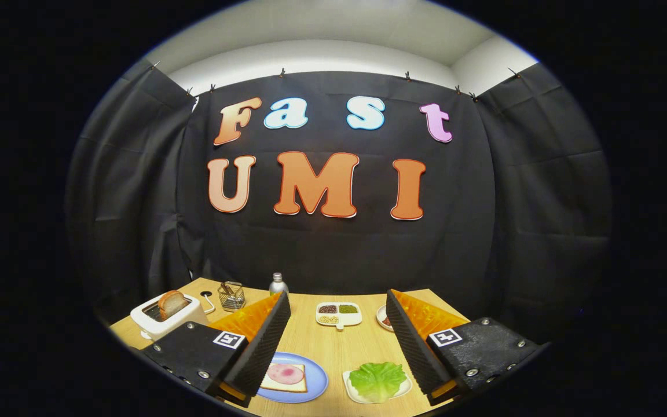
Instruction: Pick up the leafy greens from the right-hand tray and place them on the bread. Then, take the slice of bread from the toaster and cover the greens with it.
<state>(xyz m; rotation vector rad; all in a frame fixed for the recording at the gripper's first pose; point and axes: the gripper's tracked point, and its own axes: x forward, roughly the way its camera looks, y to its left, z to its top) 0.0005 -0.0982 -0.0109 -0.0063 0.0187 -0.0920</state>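
Above table (333,341), gripper (338,307) hovers, fingers spread wide, leafy greens (378,379) between.

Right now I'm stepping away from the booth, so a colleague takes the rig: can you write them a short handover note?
Gripper: open, holding nothing, raised above the wooden table.
Green leafy lettuce lies on its small white tray, between the fingers, toward the right one.
Bread slice with pink ham sits on the blue round plate by the left finger.
Toasted slice stands in the white toaster, beyond the left finger.
Done: nothing. Left: greens onto bread, then toast on top.
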